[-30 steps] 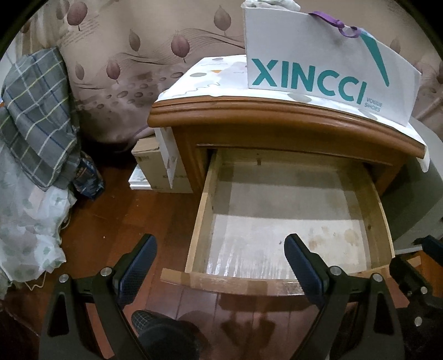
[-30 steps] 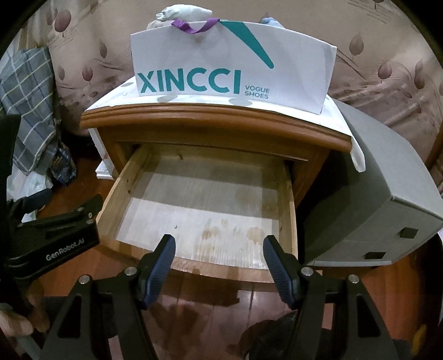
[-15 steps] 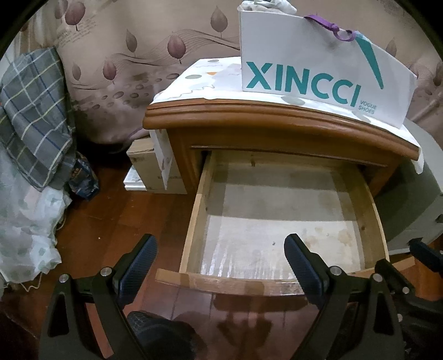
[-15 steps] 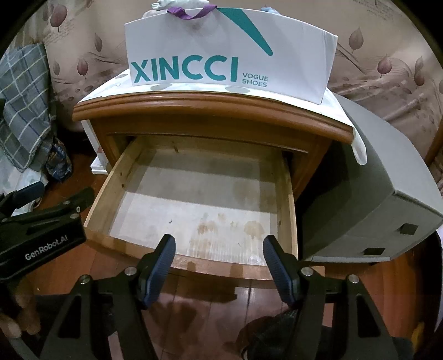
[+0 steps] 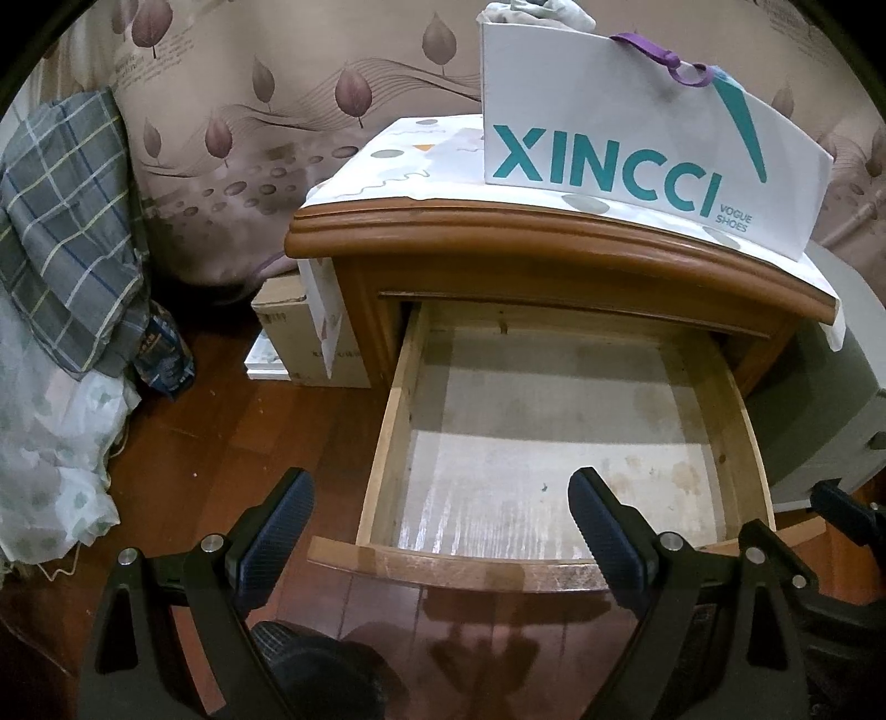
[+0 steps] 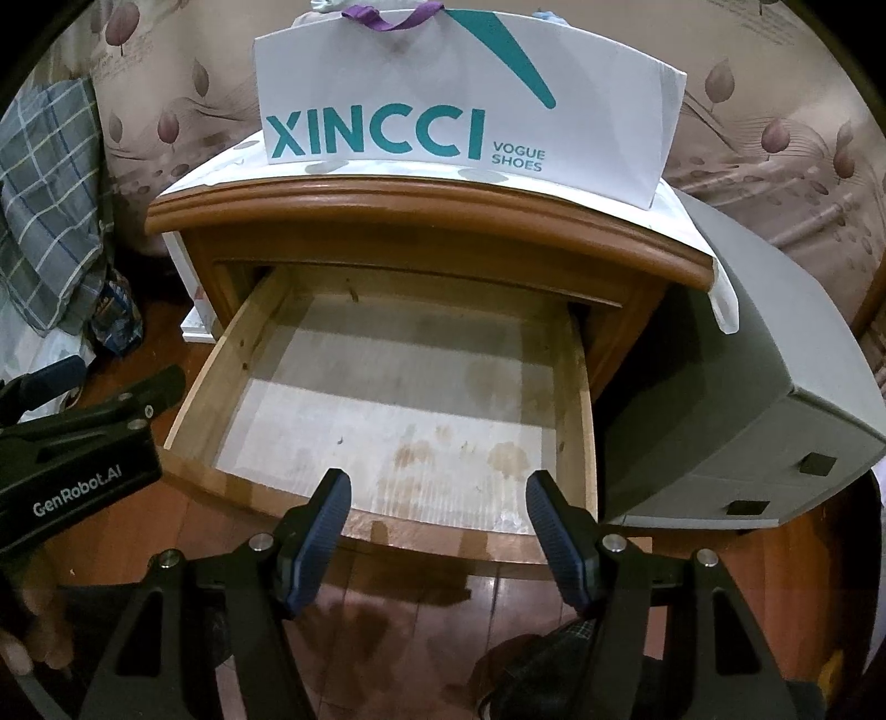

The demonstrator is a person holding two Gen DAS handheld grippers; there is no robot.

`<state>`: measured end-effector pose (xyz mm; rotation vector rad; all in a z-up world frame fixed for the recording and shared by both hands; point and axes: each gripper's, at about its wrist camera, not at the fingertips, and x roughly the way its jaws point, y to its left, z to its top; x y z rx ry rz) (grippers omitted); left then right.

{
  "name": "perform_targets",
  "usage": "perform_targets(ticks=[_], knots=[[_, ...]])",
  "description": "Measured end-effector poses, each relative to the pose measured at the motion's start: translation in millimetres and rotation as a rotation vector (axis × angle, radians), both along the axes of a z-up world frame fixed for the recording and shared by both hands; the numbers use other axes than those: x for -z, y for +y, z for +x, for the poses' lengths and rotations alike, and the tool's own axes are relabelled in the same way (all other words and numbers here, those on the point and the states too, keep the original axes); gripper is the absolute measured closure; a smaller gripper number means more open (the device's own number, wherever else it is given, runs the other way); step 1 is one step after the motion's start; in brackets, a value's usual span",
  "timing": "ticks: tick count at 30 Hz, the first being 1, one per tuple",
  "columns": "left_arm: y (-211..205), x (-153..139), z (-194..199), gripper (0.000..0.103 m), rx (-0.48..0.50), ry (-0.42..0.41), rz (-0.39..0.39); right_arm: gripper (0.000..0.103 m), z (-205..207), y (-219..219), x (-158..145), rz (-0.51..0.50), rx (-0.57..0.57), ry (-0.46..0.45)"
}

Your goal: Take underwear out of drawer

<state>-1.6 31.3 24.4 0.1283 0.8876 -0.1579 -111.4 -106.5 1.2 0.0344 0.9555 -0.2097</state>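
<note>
The wooden nightstand's drawer (image 5: pixel 443 567) (image 6: pixel 221 376) is pulled out, and its stained pale floor lies bare with no garment in it. My left gripper (image 5: pixel 440 487) hovers open over the drawer's front left corner, holding nothing. Over the front rim my right gripper (image 6: pixel 438 484) is open too, with nothing between its fingers. A white XINCCI paper bag (image 5: pixel 637 149) (image 6: pixel 459 105) with a purple ribbon stands on the nightstand top. Pale fabric (image 5: pixel 531 11) pokes out of the bag. The left gripper's body (image 6: pixel 72 459) shows at the left edge of the right wrist view.
A grey box-like unit (image 6: pixel 775 387) stands tight against the nightstand's right side. Cardboard boxes (image 5: pixel 299 338) sit on the wooden floor to its left. Plaid and pale bedding (image 5: pixel 61 249) hangs at the far left. A leaf-patterned cloth (image 5: pixel 249 138) covers the back.
The right wrist view has crept a little toward the nightstand, so the bag sits higher in frame. Both grippers' jaws keep the same spread; nothing was taken or let go.
</note>
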Motion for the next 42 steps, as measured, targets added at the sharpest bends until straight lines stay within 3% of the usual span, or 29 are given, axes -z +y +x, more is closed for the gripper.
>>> perform_targets(ticks=[42], knots=[[-3.1,0.2,-2.9,0.011,-0.003,-0.034,0.021,0.035,3.6,1.7,5.5,0.010,-0.019,0.015]])
